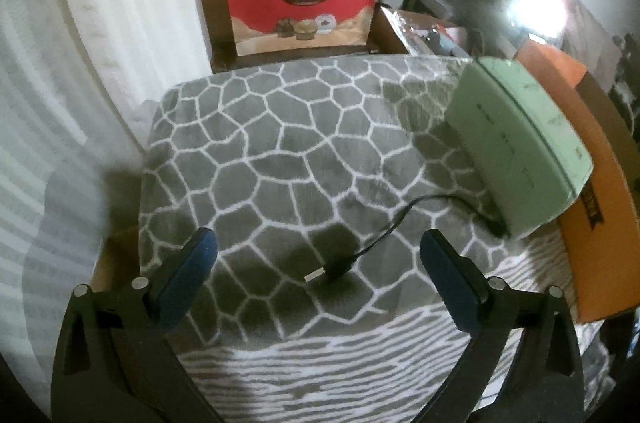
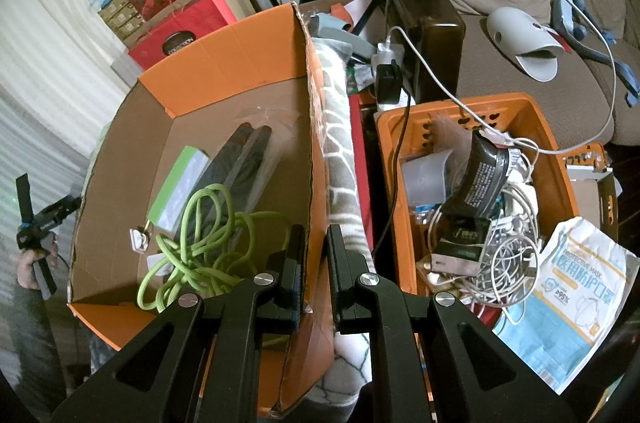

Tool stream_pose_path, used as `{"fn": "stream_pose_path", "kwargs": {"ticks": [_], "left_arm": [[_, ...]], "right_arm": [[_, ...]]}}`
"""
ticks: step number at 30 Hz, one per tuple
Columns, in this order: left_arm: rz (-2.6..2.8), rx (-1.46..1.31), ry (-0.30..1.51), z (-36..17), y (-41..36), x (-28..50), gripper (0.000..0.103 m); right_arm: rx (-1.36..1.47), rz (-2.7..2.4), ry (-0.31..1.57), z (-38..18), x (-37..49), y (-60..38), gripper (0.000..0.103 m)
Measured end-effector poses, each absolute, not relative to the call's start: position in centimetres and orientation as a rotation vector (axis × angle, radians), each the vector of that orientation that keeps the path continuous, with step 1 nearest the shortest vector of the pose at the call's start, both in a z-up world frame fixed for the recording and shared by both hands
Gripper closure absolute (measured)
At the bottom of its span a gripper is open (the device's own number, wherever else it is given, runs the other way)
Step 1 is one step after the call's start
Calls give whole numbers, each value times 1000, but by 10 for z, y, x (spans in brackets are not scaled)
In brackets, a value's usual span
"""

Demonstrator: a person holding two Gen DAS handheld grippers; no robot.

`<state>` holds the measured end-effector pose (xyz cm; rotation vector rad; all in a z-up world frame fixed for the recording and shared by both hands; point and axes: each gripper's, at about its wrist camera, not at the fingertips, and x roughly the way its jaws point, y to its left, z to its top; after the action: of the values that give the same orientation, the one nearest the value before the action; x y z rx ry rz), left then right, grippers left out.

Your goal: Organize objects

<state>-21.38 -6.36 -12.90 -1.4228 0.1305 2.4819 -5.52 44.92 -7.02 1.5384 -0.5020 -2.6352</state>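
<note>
My left gripper (image 1: 319, 237) hangs open above a grey patterned blanket (image 1: 280, 127). A black USB cable (image 1: 384, 235) lies on the blanket between the wide-apart fingers, untouched, and runs to a pale green box (image 1: 516, 147) on the right. In the right wrist view, my right gripper (image 2: 314, 237) is shut on the right wall of an orange cardboard box (image 2: 224, 63). Inside that box lie a coiled green cord (image 2: 208, 243), a small green-and-white box (image 2: 178, 187), a black item in clear plastic (image 2: 240, 163) and a white plug (image 2: 138, 239).
An orange crate (image 2: 552, 143) to the right holds tangled white cables (image 2: 508, 255), with a mask packet (image 2: 576, 295) beside it. A red gift bag (image 1: 300, 3) stands behind the blanket. A sofa with a grey slipper (image 2: 524, 39) is at the back right. A hand (image 2: 32, 263) is at the left edge.
</note>
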Motion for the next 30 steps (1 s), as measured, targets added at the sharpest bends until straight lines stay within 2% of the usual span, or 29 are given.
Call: {"fn": "stream_pose_path", "kwargs": {"ticks": [7, 10, 20, 23, 26, 28, 30], "left_arm": [[2477, -1441, 278, -146, -54, -209, 14], [2462, -1457, 284, -150, -53, -209, 21], [2450, -1442, 260, -153, -55, -208, 23], [2437, -1432, 238, -152, -55, -208, 33], [2421, -1422, 241, -151, -54, -208, 48], [2403, -1420, 239, -149, -52, -208, 69], [2392, -1420, 245, -147, -50, -208, 79]], "right_arm": [[1541, -2636, -502, -70, -55, 450, 93], [1544, -2638, -494, -70, -54, 451, 94], [1549, -2643, -484, -71, -52, 453, 94], [1550, -2643, -483, -71, -51, 453, 94], [1552, -2644, -480, -71, -50, 455, 94], [1552, -2644, -482, -71, -50, 454, 94], [1553, -2644, -479, -71, -50, 454, 94]]}}
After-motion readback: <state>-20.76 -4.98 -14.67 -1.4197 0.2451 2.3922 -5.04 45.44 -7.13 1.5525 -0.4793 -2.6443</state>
